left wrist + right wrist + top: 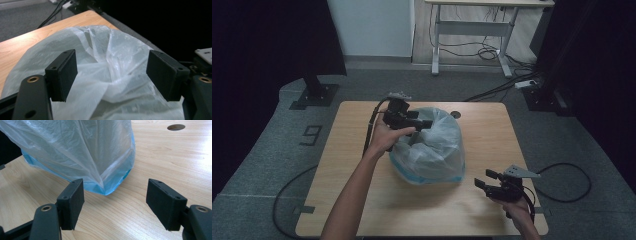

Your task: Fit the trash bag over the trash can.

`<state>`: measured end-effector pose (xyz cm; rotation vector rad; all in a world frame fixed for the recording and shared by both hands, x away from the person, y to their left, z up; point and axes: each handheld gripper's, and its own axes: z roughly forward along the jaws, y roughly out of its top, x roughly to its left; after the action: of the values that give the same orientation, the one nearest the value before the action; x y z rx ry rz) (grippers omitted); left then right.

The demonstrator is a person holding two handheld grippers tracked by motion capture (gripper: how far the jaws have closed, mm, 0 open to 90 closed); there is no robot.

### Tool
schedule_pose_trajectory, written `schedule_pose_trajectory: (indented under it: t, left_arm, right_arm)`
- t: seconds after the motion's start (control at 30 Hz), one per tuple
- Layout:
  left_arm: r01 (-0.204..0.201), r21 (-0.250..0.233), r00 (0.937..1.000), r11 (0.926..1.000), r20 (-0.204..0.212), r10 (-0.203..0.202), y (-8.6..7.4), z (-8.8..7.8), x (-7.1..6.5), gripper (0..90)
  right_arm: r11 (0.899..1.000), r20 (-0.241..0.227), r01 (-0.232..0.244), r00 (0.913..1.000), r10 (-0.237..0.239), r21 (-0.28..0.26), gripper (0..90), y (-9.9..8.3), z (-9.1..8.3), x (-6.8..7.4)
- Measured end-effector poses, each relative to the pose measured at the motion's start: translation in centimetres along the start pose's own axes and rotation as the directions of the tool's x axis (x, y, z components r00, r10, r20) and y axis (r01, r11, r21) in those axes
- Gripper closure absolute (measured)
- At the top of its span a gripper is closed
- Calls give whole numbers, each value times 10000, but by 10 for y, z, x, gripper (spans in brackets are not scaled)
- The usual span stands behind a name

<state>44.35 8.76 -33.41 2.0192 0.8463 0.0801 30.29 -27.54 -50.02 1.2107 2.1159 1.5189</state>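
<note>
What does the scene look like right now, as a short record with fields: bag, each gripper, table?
bag: translucent white plastic bag with a blue bottom edge, bulging, mid-table
left gripper: left gripper at the bag's crumpled top, jaws apart, plastic between them, pads not pressing
right gripper: right gripper low over bare wood near the bag's blue corner, jaws apart, holding nothing
table: light wooden table, round hole near the far edge

One plastic bag (translucent), two grippers, one table.
</note>
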Motion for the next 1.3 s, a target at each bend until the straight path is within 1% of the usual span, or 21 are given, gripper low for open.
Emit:
schedule_pose_trajectory:
  t: [0.07,0.13,0.2,0.27,0.37,0.43,0.5,0.63,0.7,0.77,0.8,0.87,0.97,1.07,1.13,1.17,1.23,1.3]
  left_arm:
    - [69,273,10000,9996,-25,-68,4,8,0,245]
    - [231,564,9997,9981,-33,-230,8,17,-1,250]
    - [180,908,9998,9957,-62,-175,10,26,-1,250]
    - [178,1285,9997,9915,-169,-158,13,34,-1,250]
    - [183,1660,9997,9860,-172,-157,16,44,0,254]
    - [79,1920,9996,9814,-266,-29,19,50,-1,256]
    - [76,2160,9994,9764,-360,2,20,56,0,261]
    - [31,2683,9990,9633,-448,92,22,67,1,275]
    - [65,3045,9987,9525,-502,93,21,74,0,286]
    - [17,3404,9982,9403,-573,190,20,81,-2,293]
    - [-1,3536,9980,9354,-592,224,20,84,-3,296]
    - [-45,3700,9978,9290,-597,287,19,88,-3,296]
    - [-25,3820,9974,9242,-650,296,18,94,-3,296]
    - [0,4022,9971,9156,-692,304,16,100,-3,294]
    - [75,4113,9970,9115,-735,250,15,104,-2,293]
    - [50,4154,9972,9096,-696,263,15,105,-2,291]
    - [63,4168,9974,9090,-676,241,15,105,-3,285]
    - [35,3993,9973,9168,-691,263,16,101,-3,283]
  right_arm:
    - [10000,9,-15,10000,15,17,299,0,0,0]
    - [10000,39,-75,10000,75,31,299,-1,0,-1]
    - [9999,80,-58,10000,57,86,299,-1,0,-2]
    - [10000,59,-37,10000,37,91,299,-1,0,-2]
    - [9999,33,51,10000,-52,161,299,-1,1,-2]
    - [9997,4,158,9999,-158,199,299,0,2,0]
    - [9996,-10,226,9997,-226,181,299,1,1,1]
    - [9995,-85,287,9996,-285,165,299,2,1,3]
    - [9994,-114,293,9995,-291,183,299,2,1,3]
    - [9993,-122,332,9994,-330,192,299,2,1,4]
    - [9992,-128,340,9993,-338,191,299,2,1,4]
    - [9992,-108,345,9994,-343,201,299,2,1,4]
    - [9994,-89,298,9995,-296,196,300,1,2,3]
    - [9991,-108,332,9994,-330,251,300,1,2,3]
    - [9989,-135,379,9992,-376,264,301,1,2,4]
    - [9989,-148,380,9992,-377,260,301,1,2,4]
    - [9991,-136,360,9993,-357,227,301,1,2,4]
    - [9992,-127,325,9994,-322,236,301,1,1,3]
